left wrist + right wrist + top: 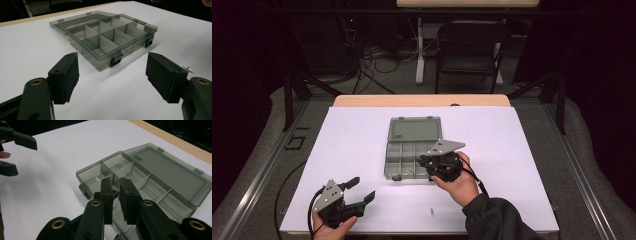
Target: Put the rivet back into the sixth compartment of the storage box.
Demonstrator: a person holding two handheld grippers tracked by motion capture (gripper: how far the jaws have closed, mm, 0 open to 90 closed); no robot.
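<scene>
Small part goes into the organizer box

High view: right gripper (428, 162) over the open organizer box (412, 150) mid-desk. Left gripper view: left gripper (112, 75) wide, empty, waiting; a spare screw (188, 68) nearby. Right gripper view: jaws nearly closed, pinching a small metal piece (115, 193) above a compartment.

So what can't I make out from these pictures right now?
- High view: the right gripper and hand cover the near right compartments of the open grey plastic compartment box.
- Right gripper view: the small shiny part between the near-shut jaws is too hidden to identify.
- Small silver pin on the white table: too tiny to identify.
</scene>
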